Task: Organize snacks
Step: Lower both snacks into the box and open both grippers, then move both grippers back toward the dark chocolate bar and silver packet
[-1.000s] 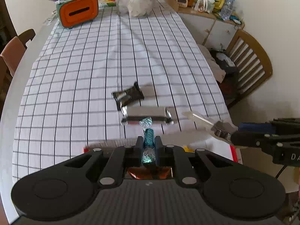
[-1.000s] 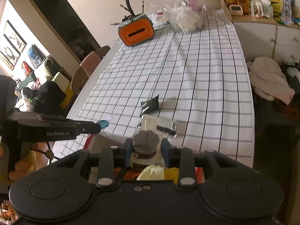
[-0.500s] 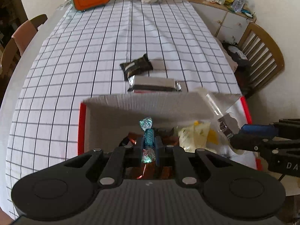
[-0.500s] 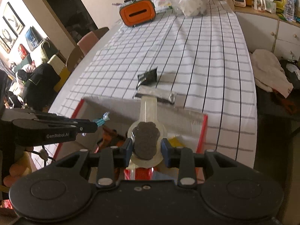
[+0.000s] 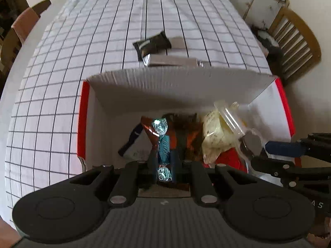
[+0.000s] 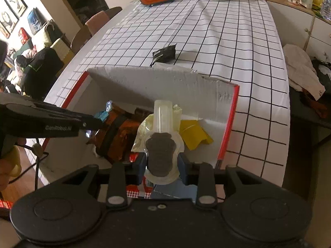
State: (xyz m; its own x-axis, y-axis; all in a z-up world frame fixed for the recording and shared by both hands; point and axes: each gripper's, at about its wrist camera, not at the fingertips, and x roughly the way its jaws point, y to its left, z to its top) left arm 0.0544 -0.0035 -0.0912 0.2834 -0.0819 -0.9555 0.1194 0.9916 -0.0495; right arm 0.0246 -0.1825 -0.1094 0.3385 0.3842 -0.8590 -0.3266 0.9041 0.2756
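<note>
Both wrist views steeply downward, close above shared box (image 5: pixel 186 86), table (image 6: pixel 238 41) beyond

Home dining rm: checked tablecloth (image 6: pixel 227 41), wooden chair (image 5: pixel 295 41), framed pics (image 6: pixel 12 10).

Surface: my long table under a white grid-checked cloth (image 6: pixel 227 41).
Far right: white cabinet (image 6: pixel 295 24), cluttered on top.
Right: slatted wooden chair (image 5: pixel 298 39).
Left: chairs (image 6: pixel 97 19); framed pictures (image 6: pixel 12 4) on a cream wall.
</note>
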